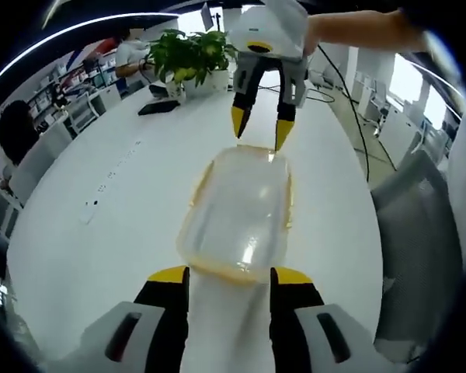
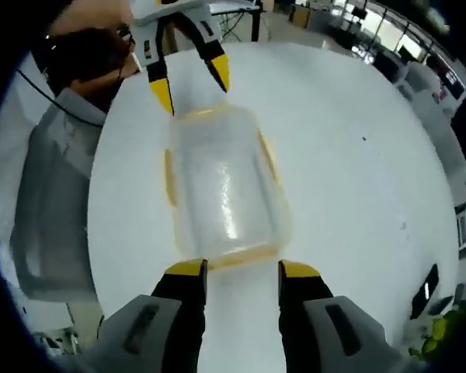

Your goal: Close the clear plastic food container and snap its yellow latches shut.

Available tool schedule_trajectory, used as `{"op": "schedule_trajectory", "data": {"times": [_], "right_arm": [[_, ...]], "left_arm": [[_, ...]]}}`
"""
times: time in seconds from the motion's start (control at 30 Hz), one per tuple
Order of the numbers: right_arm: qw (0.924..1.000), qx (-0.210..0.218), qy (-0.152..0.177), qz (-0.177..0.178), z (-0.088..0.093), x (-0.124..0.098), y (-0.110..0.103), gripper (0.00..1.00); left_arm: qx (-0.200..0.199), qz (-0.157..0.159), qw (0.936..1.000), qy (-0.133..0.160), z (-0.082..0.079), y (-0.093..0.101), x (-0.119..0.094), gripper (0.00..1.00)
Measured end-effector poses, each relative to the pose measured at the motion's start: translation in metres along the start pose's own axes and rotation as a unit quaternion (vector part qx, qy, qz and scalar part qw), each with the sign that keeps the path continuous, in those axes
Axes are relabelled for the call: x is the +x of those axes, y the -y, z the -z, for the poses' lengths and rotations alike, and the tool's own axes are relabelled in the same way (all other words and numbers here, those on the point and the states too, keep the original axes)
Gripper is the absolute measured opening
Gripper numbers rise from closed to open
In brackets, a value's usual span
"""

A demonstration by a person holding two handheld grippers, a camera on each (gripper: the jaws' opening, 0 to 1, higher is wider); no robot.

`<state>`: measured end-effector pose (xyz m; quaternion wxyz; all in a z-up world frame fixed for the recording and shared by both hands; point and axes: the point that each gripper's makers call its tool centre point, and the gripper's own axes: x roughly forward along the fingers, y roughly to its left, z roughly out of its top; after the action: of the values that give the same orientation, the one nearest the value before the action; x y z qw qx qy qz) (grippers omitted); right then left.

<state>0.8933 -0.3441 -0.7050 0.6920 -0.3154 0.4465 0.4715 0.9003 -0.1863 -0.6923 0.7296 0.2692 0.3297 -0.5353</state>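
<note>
Container (image 1: 239, 214), clear plastic with yellow latches (image 1: 199, 186) along its long sides, lies lid-up on the white table (image 1: 101, 225) in the left gripper view, lengthways between the two grippers. The left gripper (image 1: 229, 276) rises from the bottom of this view with its yellow-tipped jaws set wide, one at each side of the container's near end; the tips sit just at that end's edge, and whether they touch it cannot be told. At the far end the right gripper (image 1: 259, 130) comes down from above, held by a person's bare arm (image 1: 357, 29), its jaws spread and its tips just above or at the far rim. Beyond it a potted green plant (image 1: 190, 56) stands on the table, a dark flat object (image 1: 159, 107) lies near the plant, and a grey chair (image 1: 419, 249) stands at the table's right edge.

In the right gripper view the same container (image 2: 221, 186) lies on the table (image 2: 357, 179) in the middle, the lid resting on it and the side latches (image 2: 268, 155) showing as yellow strips along both long edges. The right gripper (image 2: 242, 272) rises from the bottom, jaws wide apart, tips at the near short end. The left gripper (image 2: 190, 81) reaches in from the top, jaws open, tips at the far end. The grey chair (image 2: 46, 225) stands at the left, and a dark phone-like object (image 2: 426, 291) lies near the table's right rim.
</note>
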Motion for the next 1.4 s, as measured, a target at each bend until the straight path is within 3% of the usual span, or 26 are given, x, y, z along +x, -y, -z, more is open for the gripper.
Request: {"op": "schedule_trajectory", "data": {"times": [0.3, 0.43, 0.53, 0.7, 0.8, 1.07, 1.27, 1.4], "right_arm": [[0.9972, 0.052, 0.042, 0.032, -0.002, -0.001, -0.004, 0.31], [0.9963, 0.056, 0.044, 0.048, -0.001, 0.0, -0.006, 0.31], [0.994, 0.072, 0.053, 0.063, -0.004, -0.001, -0.004, 0.3], [0.9814, 0.131, 0.093, 0.104, -0.011, -0.004, 0.003, 0.29], [0.9769, 0.136, 0.099, 0.132, -0.009, -0.006, 0.008, 0.27], [0.9577, 0.206, 0.14, 0.145, -0.007, -0.001, 0.003, 0.26], [0.9402, 0.249, 0.163, 0.165, -0.002, 0.0, 0.007, 0.27], [0.927, 0.289, 0.183, 0.154, -0.003, 0.001, 0.006, 0.26]], "left_arm": [[-0.068, -0.033, 0.9971, 0.009, 0.004, 0.0, -0.002, 0.31], [-0.073, -0.051, 0.996, 0.013, 0.005, -0.003, -0.004, 0.29], [-0.099, -0.068, 0.9926, 0.016, 0.006, -0.005, -0.005, 0.29], [-0.143, -0.088, 0.9854, 0.032, 0.005, -0.005, -0.005, 0.29], [-0.163, -0.104, 0.9802, 0.041, 0.005, -0.007, -0.006, 0.26], [-0.226, -0.135, 0.9626, 0.065, 0.003, -0.007, -0.002, 0.25], [-0.274, -0.141, 0.9479, 0.079, 0.004, -0.006, 0.004, 0.24], [-0.299, -0.136, 0.941, 0.081, 0.008, -0.002, 0.007, 0.24]]}}
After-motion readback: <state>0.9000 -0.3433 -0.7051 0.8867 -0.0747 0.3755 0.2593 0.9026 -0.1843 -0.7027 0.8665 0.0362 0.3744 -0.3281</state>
